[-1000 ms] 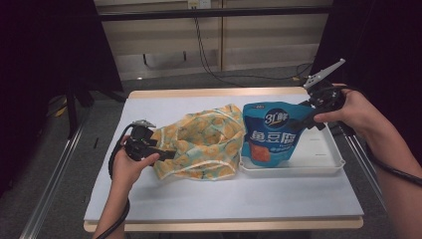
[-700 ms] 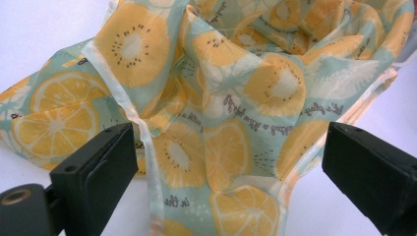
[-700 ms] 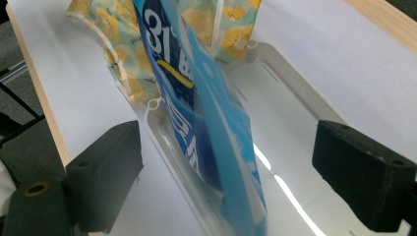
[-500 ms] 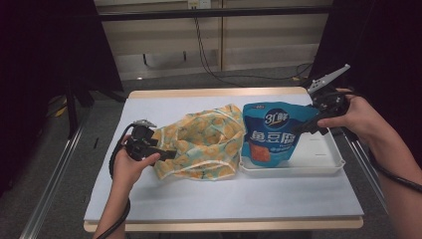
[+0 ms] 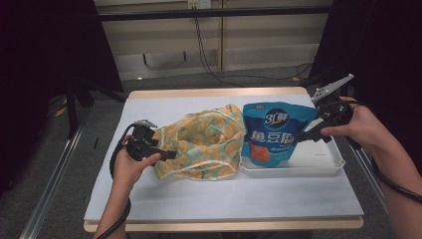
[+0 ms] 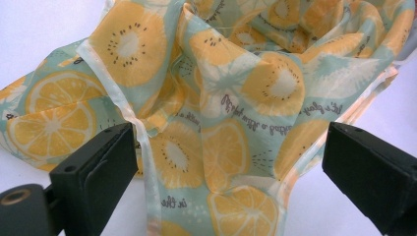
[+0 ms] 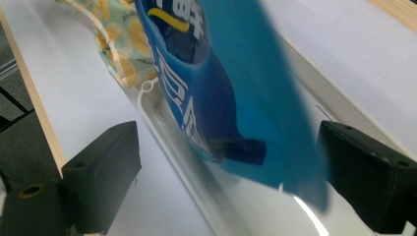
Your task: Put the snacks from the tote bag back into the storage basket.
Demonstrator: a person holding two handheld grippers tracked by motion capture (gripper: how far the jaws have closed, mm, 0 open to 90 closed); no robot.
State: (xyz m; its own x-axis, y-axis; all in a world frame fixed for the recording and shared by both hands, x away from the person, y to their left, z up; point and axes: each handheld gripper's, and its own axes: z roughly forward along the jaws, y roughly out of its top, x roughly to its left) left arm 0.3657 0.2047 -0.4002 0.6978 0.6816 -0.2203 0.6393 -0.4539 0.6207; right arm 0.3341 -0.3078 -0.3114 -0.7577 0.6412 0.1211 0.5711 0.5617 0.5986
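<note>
Packing step: the blue pouch [image 5: 272,133] is stood in the white tray [image 5: 328,168], touching the fruit-print bag [image 5: 206,144]; jaws of the right gripper [image 5: 312,135] are spread around it, those of the left gripper [image 5: 166,154] spread at the bag's rim; closure on both is judged next

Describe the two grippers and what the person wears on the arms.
Both grippers are black. Left gripper has blocky square jaws and a black cable looping from it. Right gripper carries a grey three-cornered plate with holes, and a black cable trails along the forearm. The forearms are bare, no sleeves in sight.
</note>
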